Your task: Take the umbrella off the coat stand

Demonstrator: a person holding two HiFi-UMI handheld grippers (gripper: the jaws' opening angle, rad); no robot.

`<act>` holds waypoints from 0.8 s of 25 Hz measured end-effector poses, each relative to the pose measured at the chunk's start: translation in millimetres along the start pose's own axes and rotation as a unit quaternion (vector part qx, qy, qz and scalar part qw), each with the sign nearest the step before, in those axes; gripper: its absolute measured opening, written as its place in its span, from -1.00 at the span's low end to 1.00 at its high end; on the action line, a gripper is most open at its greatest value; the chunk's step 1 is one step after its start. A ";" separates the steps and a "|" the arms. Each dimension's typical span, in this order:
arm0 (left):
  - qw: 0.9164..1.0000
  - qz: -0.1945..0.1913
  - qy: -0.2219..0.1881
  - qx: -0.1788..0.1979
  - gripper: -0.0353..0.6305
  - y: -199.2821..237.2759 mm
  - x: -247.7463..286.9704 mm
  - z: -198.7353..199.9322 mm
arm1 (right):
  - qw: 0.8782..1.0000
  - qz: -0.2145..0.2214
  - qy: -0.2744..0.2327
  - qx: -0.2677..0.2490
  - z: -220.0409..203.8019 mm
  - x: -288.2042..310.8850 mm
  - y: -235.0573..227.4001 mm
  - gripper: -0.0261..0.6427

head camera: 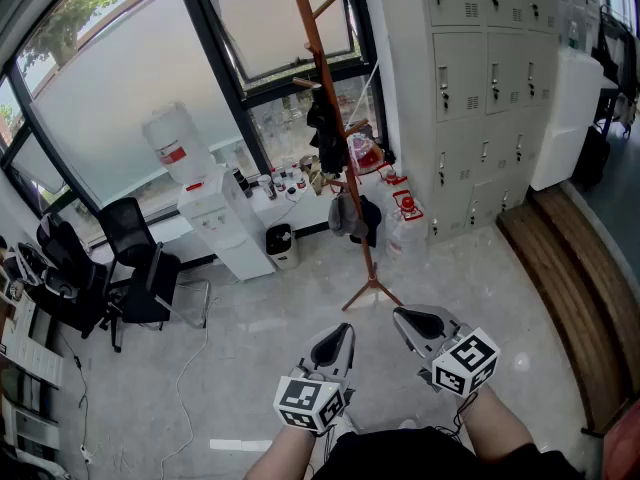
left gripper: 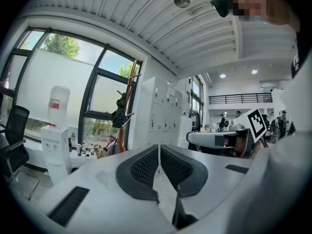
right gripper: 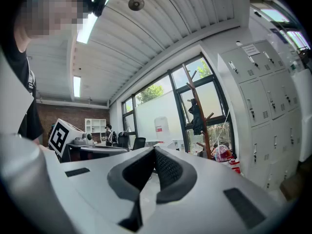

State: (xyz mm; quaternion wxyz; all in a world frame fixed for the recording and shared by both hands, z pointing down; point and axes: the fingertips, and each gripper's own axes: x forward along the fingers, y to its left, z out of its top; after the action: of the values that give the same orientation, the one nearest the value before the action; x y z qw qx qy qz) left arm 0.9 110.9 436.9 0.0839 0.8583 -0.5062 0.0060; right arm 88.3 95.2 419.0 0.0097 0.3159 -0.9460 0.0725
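Plainly, I had hold of nothing at that moment. My left gripper [head camera: 341, 332] was out in front of me at about waist height, pointing level, its two dark ribbed pads pressed together at the tips with only bare floor showing past them. My right gripper [head camera: 404, 317] sat just beside it, also level, and its own view showed the jaws closed on each other in the same way, with nothing between them. Both pointed toward the coat stand [head camera: 317, 68], a reddish-brown wooden pole with angled pegs and a splayed foot, which stood on the pale floor [head camera: 300, 298] well apart from both tools, in front of the big window [head camera: 130, 78]. The umbrella [head camera: 326, 136] hung as a dark, folded bundle from the upper pegs, close against the pole, roughly midway up it. Lower on the stand hung a grey bag [head camera: 345, 215]; I could not tell which peg carried it. To the left of the stand stood a white water dispenser [head camera: 222, 218] with a large bottle on top and a small black bin [head camera: 281, 242] beside it, and further left were black office chairs [head camera: 135, 268]. To the right, grey lockers [head camera: 480, 78] lined the wall.
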 end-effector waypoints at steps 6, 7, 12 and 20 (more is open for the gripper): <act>1.000 -0.004 0.000 0.003 -0.82 4.1 0.6 2.0 | 1.000 -0.001 0.001 0.000 -0.6 6.1 1.5 -0.76; 1.000 -0.004 0.001 0.003 -0.82 5.4 0.4 1.8 | 1.000 0.000 0.002 0.001 -0.8 7.4 1.7 -0.76; 1.000 -0.001 0.003 -0.002 -0.82 14.5 0.1 0.0 | 1.000 -0.002 0.000 0.007 -1.4 14.7 0.9 -0.76; 1.000 -0.002 0.005 -0.002 -0.82 32.2 2.6 -1.4 | 1.000 -0.013 0.004 0.018 -2.9 29.7 -3.9 -0.76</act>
State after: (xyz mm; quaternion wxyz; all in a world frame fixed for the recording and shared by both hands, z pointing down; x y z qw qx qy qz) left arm -25.8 93.6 442.9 0.0886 0.8590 -0.5042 0.0092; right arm 66.8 74.8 424.2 0.0088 0.3276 -0.9404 0.0905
